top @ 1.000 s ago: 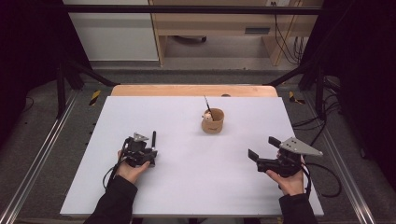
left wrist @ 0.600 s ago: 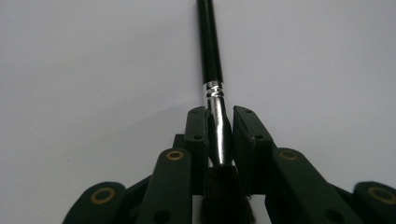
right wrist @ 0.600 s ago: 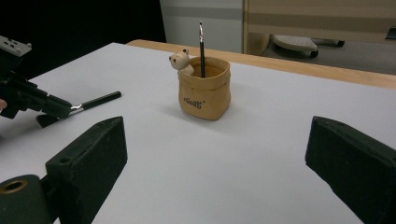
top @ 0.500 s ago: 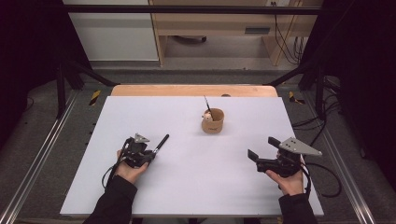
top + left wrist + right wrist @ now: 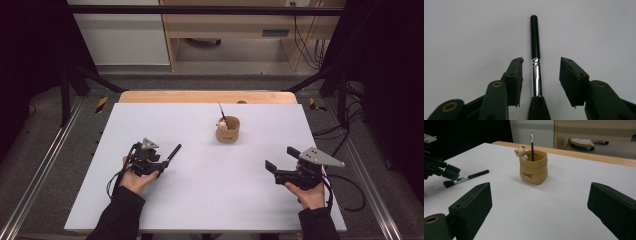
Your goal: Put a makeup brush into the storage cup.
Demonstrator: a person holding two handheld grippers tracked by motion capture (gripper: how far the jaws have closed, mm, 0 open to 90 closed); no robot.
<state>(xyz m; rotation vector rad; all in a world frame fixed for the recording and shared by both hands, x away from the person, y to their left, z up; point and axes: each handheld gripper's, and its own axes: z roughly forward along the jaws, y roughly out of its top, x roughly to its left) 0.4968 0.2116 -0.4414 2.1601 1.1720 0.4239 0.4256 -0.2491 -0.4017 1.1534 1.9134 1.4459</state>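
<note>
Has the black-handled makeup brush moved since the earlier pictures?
Yes. The black-handled makeup brush stood upright; now it slants toward the tan pouch-shaped holder, between the left gripper's just-opened jaws.

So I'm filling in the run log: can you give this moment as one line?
left gripper: fingers just opened, off brush | brush: lying on table | right gripper: open, empty | holder: upright, one brush inside

Bright, even overhead light on the white table (image 5: pixel 200 200), dark surroundings, soft shadows, slight blur throughout.
</note>
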